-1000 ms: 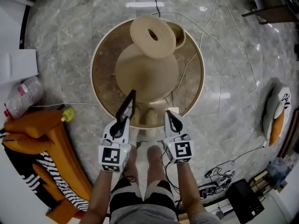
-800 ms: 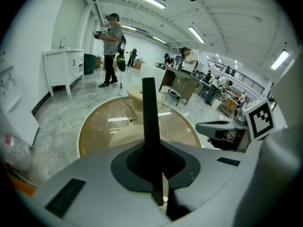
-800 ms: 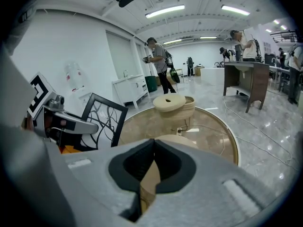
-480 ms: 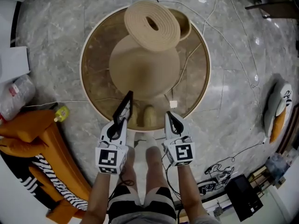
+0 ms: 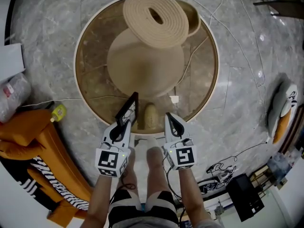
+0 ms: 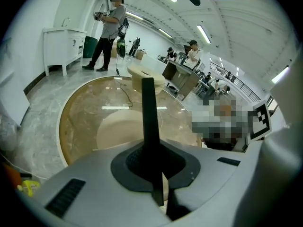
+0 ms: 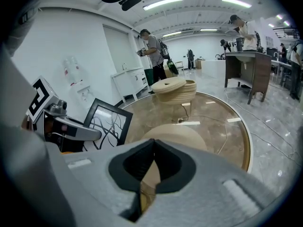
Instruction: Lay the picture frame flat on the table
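**Frame held over the counter's edge.** The left gripper (image 5: 124,121) is clamped tight on a black picture frame (image 5: 128,106), holding it above the near rim of a round glass-topped counter (image 5: 85,94). In the left gripper view the frame appears edge-on, a thin dark bar rising from between the pressed pads. It stands tilted rather than flat, and whether its lower edge touches the counter cannot be told. The right gripper view shows its face, a white picture crossed by black branching lines.

The right gripper (image 5: 171,121) hangs just beside the frame over the same near rim, its jaws closed together on nothing. Both tools are held by a person standing at the near side of the counter, with bare forearms and striped shorts (image 5: 137,203) in view.

A small white block (image 5: 174,99) lies on the glass close to the near rim, between the two tools. Under the glass sits a broad beige base (image 5: 145,61). At the far side of the counter rests a ribbed beige disc (image 5: 154,18) with an oval hole.

On the marble floor (image 5: 237,103) left of the counter are an orange seat (image 5: 38,137) and a small yellow item (image 5: 58,111). A tangle of black cable (image 5: 221,167) lies off the counter's near right side. Beyond the counter, other people (image 7: 152,51) stand in a bright white hall.
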Motion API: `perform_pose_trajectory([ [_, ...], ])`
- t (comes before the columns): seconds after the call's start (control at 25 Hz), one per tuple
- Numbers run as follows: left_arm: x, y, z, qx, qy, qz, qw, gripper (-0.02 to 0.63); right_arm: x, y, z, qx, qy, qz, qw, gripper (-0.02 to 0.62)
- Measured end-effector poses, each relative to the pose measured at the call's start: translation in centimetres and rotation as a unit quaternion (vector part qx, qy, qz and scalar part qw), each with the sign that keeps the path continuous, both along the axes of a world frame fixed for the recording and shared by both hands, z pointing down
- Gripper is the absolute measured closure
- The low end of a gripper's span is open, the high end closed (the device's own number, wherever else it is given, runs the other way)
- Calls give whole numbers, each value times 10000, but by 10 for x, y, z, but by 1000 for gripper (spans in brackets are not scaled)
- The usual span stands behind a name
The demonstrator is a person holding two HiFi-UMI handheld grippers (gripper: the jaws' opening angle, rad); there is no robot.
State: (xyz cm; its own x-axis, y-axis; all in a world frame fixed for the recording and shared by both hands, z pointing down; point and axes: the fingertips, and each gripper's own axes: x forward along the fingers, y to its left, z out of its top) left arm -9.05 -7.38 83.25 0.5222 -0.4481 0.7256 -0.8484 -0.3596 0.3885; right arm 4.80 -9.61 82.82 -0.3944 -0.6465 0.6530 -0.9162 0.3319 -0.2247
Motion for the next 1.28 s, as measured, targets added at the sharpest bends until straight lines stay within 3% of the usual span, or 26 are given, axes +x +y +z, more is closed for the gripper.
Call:
perform_pose_trajectory([
  [0.24, 2, -12, 7, -168, 219, -78, 9996, 572, 1, -6, 9, -132, 10, -2, 9999, 596],
  [0.64, -6, -35, 24, -480, 137, -253, 9984, 543, -6, -23, 17, -238, -52, 4, 9997, 595],
  [1.28, -8, -55, 46, -687, 320, -486, 9959, 528, -10, -34, 35, -460, -112, 16, 9989, 596],
])
